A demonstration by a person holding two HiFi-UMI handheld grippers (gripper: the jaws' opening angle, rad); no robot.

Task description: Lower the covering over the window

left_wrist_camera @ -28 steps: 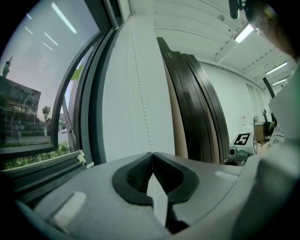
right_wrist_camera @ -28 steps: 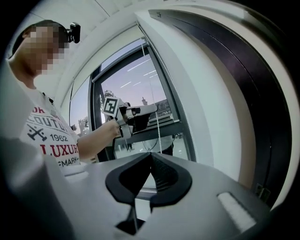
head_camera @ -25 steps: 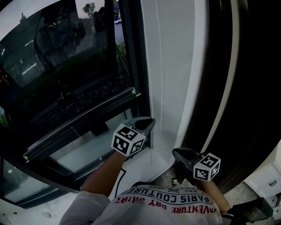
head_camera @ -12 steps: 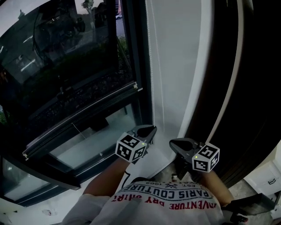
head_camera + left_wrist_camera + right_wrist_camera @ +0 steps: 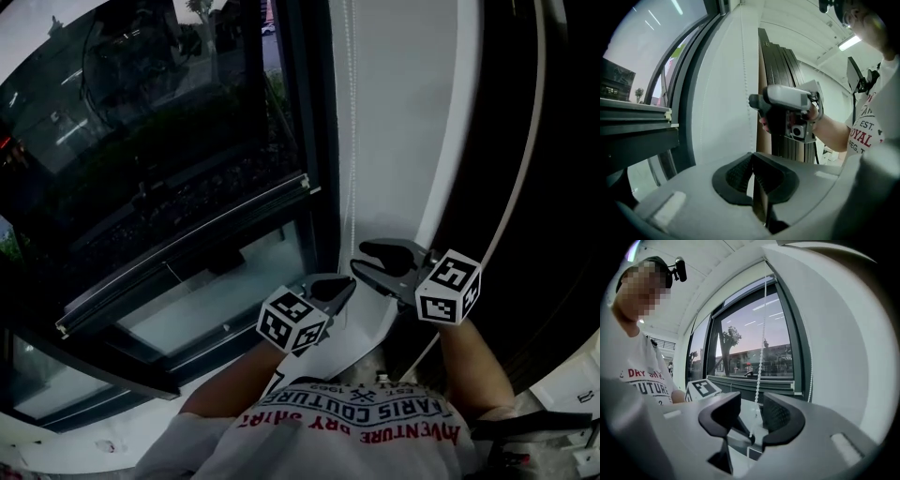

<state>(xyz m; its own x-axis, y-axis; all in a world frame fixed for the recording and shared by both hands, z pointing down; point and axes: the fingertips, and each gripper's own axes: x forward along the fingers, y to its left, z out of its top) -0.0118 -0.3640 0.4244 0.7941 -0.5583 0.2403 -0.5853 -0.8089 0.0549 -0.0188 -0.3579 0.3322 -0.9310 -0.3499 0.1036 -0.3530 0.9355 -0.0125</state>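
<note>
Item one, the blind: dark, see-through mesh as far as I can read it, lying flat on the glass and filling the head view from 9 to 12 o'clock. Its bottom rail, a slim straight bar with a pale end cap, lies level across the window and slants from 8 to 2 o'clock in that view. The glass beneath it looks brighter. Item two, the bead chain: small round white beads on a thin line, long axis plumb. It hangs against the smooth white wall strip, just beside the dark window frame, at 12 o'clock of both tools. Item three, the left gripper: grey moulded shell, jaws pressed together on the chain. In the left gripper view I see the chain run straight down into them. Item four, the right gripper, at 1 o'clock of the left one and just above it: its jaws have just been opening and stand wide apart. The chain hangs between the black ribbed pads, touching neither that I can see.
</note>
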